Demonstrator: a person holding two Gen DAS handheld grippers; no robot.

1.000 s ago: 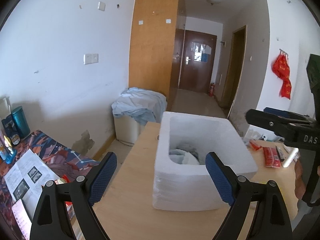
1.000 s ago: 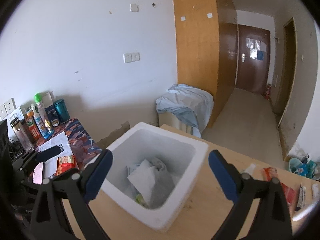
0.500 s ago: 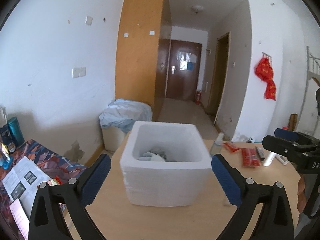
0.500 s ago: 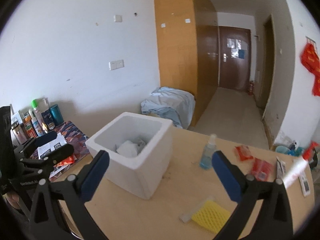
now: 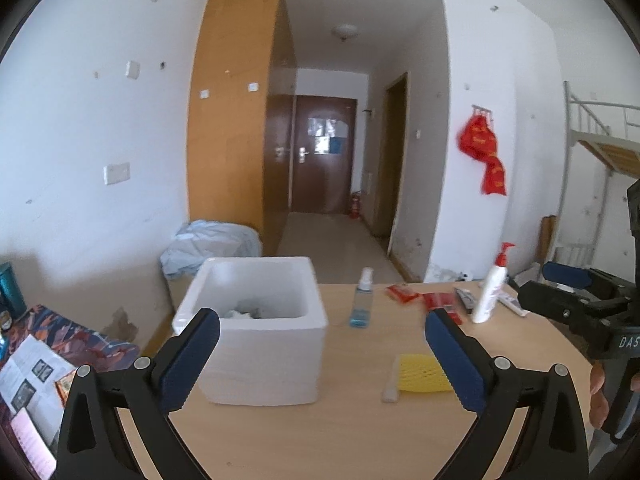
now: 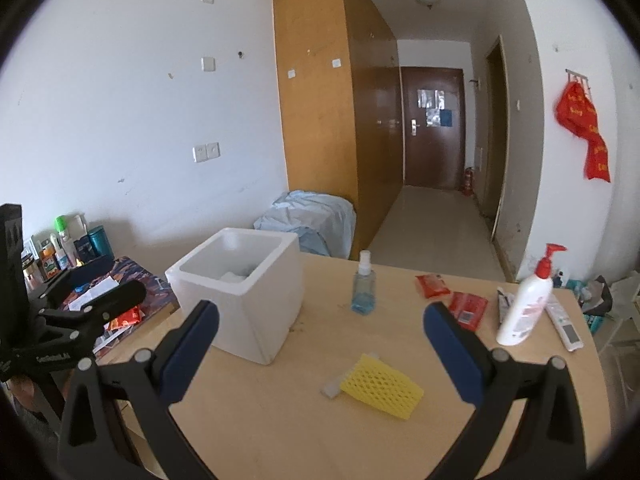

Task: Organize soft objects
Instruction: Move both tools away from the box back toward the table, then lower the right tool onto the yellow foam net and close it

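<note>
The left claw [image 5: 322,354] stands wide with nothing between its blue pads [image 5: 191,364], hanging above the near edge of the wooden surface [image 5: 340,432]. The right claw [image 6: 320,350] is just as wide and also empty, over the same surface [image 6: 280,420].

A white foam box [image 5: 264,360] sits on the left part of the surface. Its top is open, and crumpled white and grey soft things [image 5: 246,314] lie in the bottom. In the right wrist view the box [image 6: 256,312] shows one corner toward the camera, and only a pale scrap [image 6: 234,276] of what is inside can be seen.

A yellow foam net sleeve [image 6: 382,386] lies flat on the surface to the right of the box and apart from it, between the two fingers of the right claw in that view. A small white piece [image 6: 331,389] lies against its left end. In the left wrist view the sleeve [image 5: 418,372] lies just beside the right finger, partly hidden by it.

Farther back stand a small blue spray bottle [image 6: 363,290] and a white pump bottle with a red top [image 6: 526,304], both upright. Red packets [image 6: 466,306] lie between them. A white remote [image 6: 566,326] lies near the right edge.

To the left, a lower table with a patterned cloth [image 6: 132,276] holds bottles, papers and a snack bag.
</note>
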